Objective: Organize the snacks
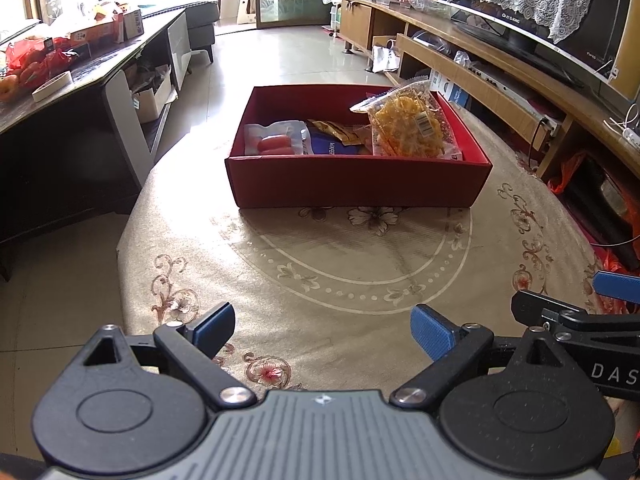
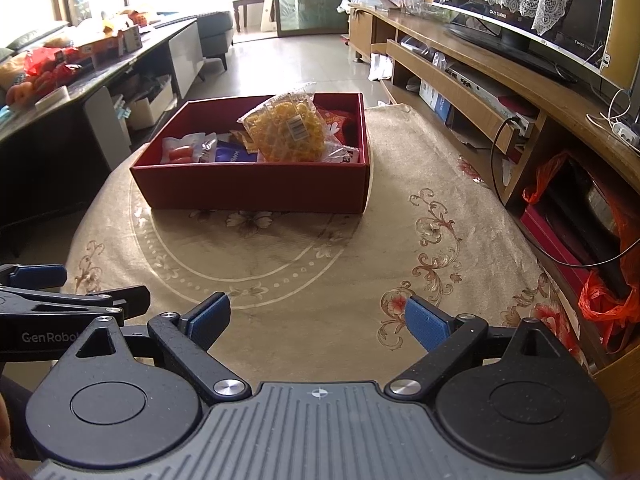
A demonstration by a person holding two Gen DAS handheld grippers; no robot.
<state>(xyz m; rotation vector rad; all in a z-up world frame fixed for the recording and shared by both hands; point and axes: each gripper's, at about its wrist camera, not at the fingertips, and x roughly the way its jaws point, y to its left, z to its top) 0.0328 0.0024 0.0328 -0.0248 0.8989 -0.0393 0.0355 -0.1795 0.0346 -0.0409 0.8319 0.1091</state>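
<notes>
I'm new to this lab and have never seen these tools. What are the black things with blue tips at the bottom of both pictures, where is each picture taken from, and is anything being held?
They are two hand-held grippers, one in each of a person's hands, each with a camera looking forward along its two fingers. One picture comes from the left gripper, the other from the right gripper; each also glimpses the other at its edge. Both stand open and hold nothing. Ahead, on a table covered with a floral cloth, sits a red box with snacks in it: a clear bag of yellow snacks leaning at its right end, a packet of sausages, and a blue wafer pack. No snacks lie on the cloth outside the box.
</notes>
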